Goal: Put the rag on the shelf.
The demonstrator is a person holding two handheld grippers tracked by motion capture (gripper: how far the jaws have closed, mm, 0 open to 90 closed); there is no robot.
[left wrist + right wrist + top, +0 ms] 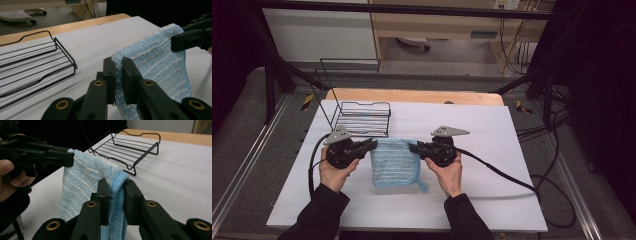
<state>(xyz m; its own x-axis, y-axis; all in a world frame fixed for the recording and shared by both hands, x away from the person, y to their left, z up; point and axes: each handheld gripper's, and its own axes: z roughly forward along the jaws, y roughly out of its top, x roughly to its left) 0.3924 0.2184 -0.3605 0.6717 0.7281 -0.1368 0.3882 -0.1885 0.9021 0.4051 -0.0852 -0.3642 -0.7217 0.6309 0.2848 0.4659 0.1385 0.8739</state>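
While your left claw [371, 145] and right claw [413, 147] each pinch a top corner, the towel [393, 161] hangs between them.

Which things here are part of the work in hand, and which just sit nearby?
In the job:
- blue towel, held up by two corners
- left gripper, shut on it
- right gripper, shut on it

Nearby:
- black wire rack
- white table

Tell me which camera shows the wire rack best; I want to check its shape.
The high view: the wire rack shows whole from above, with its tall wire frame behind, on the white table. The right gripper view shows most of its shelf at an angle; the left gripper view cuts it off at the edge.
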